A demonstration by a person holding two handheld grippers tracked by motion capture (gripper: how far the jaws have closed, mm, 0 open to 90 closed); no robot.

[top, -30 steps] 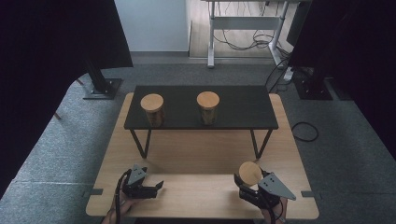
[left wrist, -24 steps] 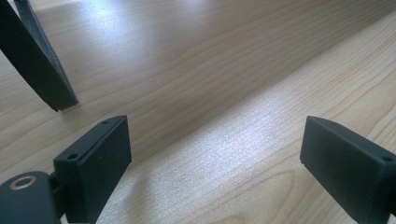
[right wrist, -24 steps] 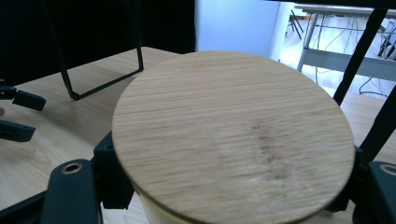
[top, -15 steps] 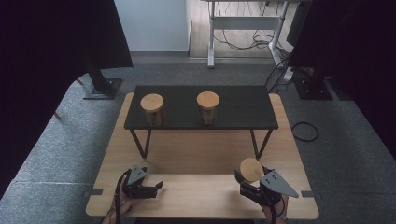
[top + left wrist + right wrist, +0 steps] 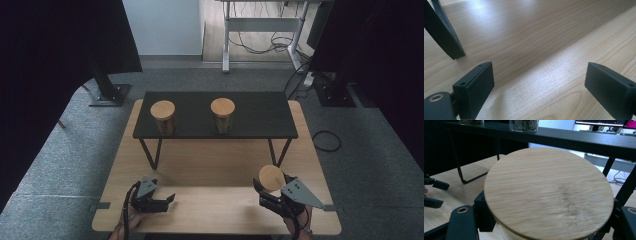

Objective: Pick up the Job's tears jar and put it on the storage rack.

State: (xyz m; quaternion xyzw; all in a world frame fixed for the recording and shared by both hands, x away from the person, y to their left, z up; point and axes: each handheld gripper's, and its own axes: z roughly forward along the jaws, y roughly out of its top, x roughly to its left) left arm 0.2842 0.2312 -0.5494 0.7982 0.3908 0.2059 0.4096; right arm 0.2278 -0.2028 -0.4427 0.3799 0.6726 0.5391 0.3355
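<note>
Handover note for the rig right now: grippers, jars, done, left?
Right gripper: shut on a wooden-lidded jar, held at the near right of the table, below the black shelf.
Left gripper: open, nothing between the jaws, low over the near left of the table.
Jars: two more with the same lids stand on the shelf, left jar and middle jar.
Done: third jar is gripped.
Left: probably set it on the bare right part of the shelf beside the other two; that spot looks free.
</note>
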